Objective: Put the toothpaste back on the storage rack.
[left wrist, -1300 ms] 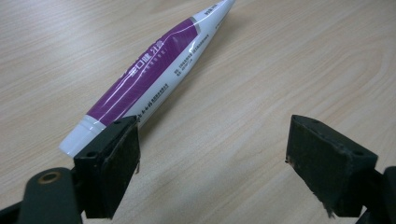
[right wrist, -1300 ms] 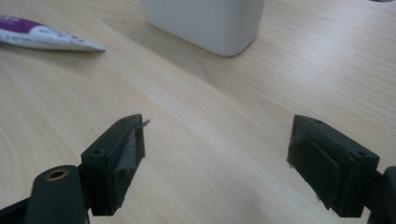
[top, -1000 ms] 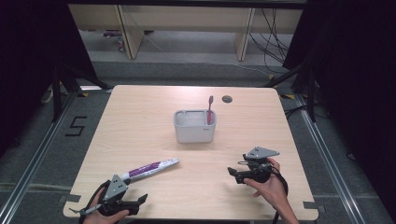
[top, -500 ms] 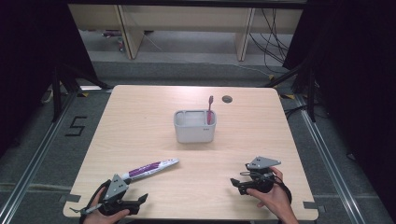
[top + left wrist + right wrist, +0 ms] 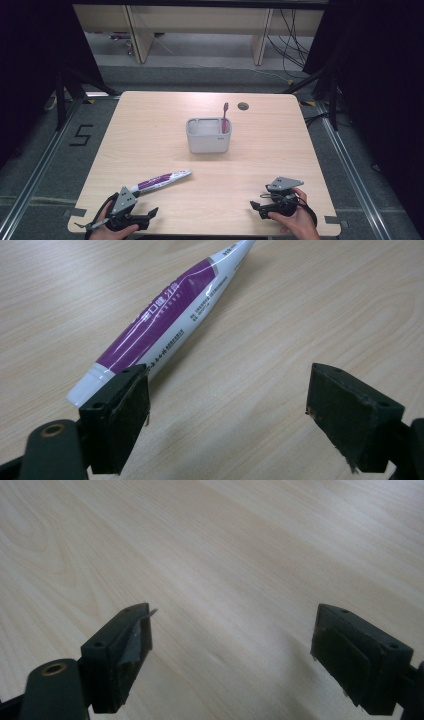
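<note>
At the near left, the left hand-held gripper (image 5: 150, 216) sits wide open with nothing between its jaws, just near of the purple-and-white tube (image 5: 161, 180) lying flat on the worktop (image 5: 150, 130); the tube's printed writing is too small to read. Mid-worktop stands a grey holder (image 5: 208, 135) with 1 red toothbrush (image 5: 224, 118) upright inside. At the near right, the right hand-held gripper (image 5: 256, 206) is also wide open and holds nothing.

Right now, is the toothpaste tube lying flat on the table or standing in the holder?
Lying flat. The toothpaste tube rests lengthwise on the table, apart from the grey holder, just ahead of the open left gripper.
</note>
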Demonstrator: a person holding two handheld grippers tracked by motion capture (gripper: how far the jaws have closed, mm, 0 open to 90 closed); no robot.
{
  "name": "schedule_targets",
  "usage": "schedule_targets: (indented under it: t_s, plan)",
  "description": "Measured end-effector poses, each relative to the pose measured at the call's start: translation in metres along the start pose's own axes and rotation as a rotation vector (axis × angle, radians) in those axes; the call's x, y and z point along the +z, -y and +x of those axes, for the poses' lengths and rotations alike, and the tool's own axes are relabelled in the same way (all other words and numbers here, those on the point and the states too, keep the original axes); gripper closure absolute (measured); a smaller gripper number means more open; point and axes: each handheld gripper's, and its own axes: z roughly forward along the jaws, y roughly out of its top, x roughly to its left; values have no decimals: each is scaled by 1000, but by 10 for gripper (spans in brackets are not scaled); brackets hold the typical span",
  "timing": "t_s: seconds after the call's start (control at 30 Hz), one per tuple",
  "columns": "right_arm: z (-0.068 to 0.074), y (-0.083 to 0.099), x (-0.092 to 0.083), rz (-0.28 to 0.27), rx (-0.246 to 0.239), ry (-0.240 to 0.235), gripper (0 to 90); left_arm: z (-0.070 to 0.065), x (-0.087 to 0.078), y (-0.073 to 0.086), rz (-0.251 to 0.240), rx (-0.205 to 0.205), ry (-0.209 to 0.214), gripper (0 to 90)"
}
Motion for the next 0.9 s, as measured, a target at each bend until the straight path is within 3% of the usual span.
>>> schedule_targets:
  t_s: [0.03, 0.07, 0.1, 0.13, 0.33, 0.4, 0.43, 0.47, 0.73, 0.77, 0.9]
  plan:
    - [1, 1, -1, 7, 10, -1, 174, 0, 1, 0, -3, 6, 5, 173]
    - [3, 2, -2, 13, 51, -9, 175, 0, 1, 0, -2, 4, 6, 173]
    - [2, 4, -1, -7, 25, 1, 176, 0, 1, 1, -2, 1, 6, 173]
    - [0, 5, -3, 11, 12, -2, 178, 1, 0, 1, 6, 10, 4, 173]
    - [1, 9, -6, 25, 19, 8, 187, 1, 0, 0, -17, -6, -12, 172]
    - [3, 11, -5, 13, 47, 12, 188, 3, -2, -1, -6, 22, -9, 171]
    - [3, 11, -5, 13, 47, 12, 188, 3, -2, -1, -6, 22, -9, 171]
    - [0, 11, -6, 31, 10, 7, 188, 3, -1, -2, -15, 11, -16, 171]
    - [1, 11, -8, 30, 20, 16, 192, 7, -1, -16, -41, 10, -20, 171]
    - [1, 10, -8, 29, 16, 22, 193, 9, -2, -18, -13, 31, -17, 171]
    - [2, 10, -7, 29, 22, 19, 196, 14, -4, -29, -3, 46, -30, 171]
